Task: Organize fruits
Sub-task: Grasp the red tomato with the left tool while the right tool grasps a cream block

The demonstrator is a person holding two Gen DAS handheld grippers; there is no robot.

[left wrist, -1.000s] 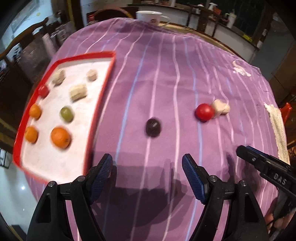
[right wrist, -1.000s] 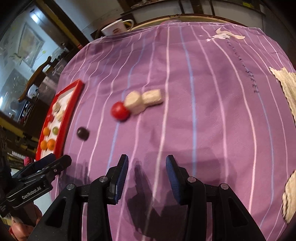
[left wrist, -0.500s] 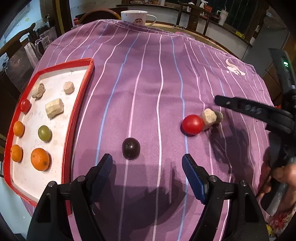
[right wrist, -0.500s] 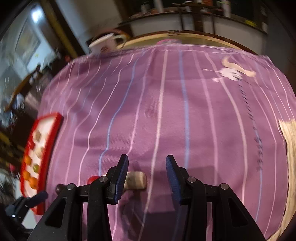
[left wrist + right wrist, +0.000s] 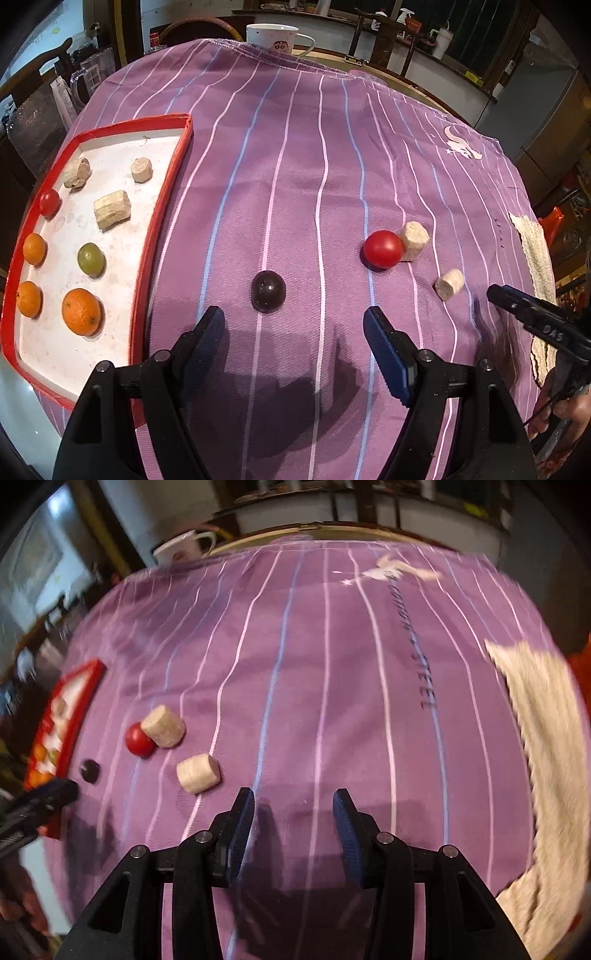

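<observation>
Left wrist view: the left gripper [image 5: 293, 332] is spread wide just short of the dark grape [image 5: 268, 291], right of the red tray [image 5: 162, 206]; it looks small, soft and rolly, so pinch gently across its middle. Right wrist view: right gripper [image 5: 293, 827] also spread, empty, with the banana chunk [image 5: 198, 773] just ahead-left.

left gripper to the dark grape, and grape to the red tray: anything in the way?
Nothing visible. The left gripper is open, and the dark grape lies just ahead of its fingertips on bare purple cloth. Only bare cloth lies between the grape and the red tray; the tray's raised rim must be cleared.
</observation>
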